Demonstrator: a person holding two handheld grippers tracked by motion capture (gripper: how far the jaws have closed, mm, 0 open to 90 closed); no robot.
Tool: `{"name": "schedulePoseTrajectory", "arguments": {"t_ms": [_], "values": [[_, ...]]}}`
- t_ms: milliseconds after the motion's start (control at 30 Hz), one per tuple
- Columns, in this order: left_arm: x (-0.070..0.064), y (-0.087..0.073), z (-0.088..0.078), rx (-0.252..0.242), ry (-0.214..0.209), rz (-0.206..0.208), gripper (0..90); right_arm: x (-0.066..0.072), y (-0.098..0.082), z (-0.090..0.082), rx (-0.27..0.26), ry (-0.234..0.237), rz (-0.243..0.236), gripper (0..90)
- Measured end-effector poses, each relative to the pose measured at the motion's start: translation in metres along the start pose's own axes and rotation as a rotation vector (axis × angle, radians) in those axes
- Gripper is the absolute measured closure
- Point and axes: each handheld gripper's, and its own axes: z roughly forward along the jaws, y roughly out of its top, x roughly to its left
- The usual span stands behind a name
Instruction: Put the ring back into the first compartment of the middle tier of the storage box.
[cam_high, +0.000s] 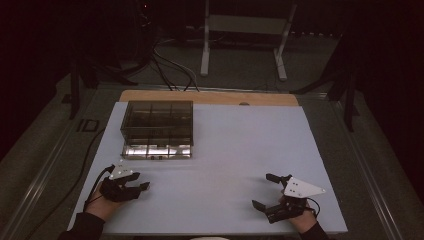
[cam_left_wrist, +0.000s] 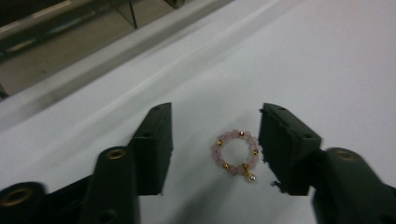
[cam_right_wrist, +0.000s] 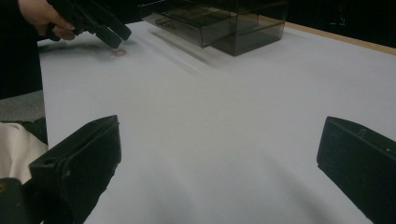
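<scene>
A small pink bead bracelet (cam_left_wrist: 236, 153) with gold beads and a little pearl charm lies flat on the white table mat (cam_high: 240, 150). My left gripper (cam_left_wrist: 215, 126) straddles it, one jaw on each side, and neither pad touches the beads. In the high view the left gripper (cam_high: 141, 181) sits at the near left of the mat. The right gripper (cam_high: 261, 190) rests at the near right, wide open, with nothing between its jaws. From the right gripper view (cam_right_wrist: 219, 135) I see the bracelet (cam_right_wrist: 118, 52) far off under the left gripper (cam_right_wrist: 114, 37).
A smoky transparent drawer box (cam_high: 157, 120) stands at the back left of the mat, its bottom drawer (cam_high: 157, 150) pulled out toward me. The same box (cam_right_wrist: 219, 23) is in the right gripper view. A wooden strip (cam_high: 210, 96) edges the far side.
</scene>
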Motion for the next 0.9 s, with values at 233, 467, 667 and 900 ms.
{"name": "schedulePoseTrajectory", "arguments": {"t_ms": [233, 467, 667, 900], "values": [[0.0024, -0.0014, 0.0056, 0.027, -0.039, -0.003, 67.5, -0.0001, 0.0002, 0.0003, -0.002, 0.000, 0.005, 0.0], [0.0047, -0.0014, 0.0072, 0.038, -0.057, -0.002, 73.7, 0.0003, 0.0000, 0.0009, 0.002, 0.002, 0.004, 0.0], [0.0015, 0.0002, 0.0078, 0.056, -0.036, 0.034, 81.7, -0.0002, 0.0000, 0.0010, 0.000, 0.004, 0.010, 0.0], [0.0029, 0.0000, 0.0080, 0.062, -0.047, 0.034, 87.4, -0.0002, -0.0001, 0.0011, 0.000, 0.003, 0.010, 0.0]]}}
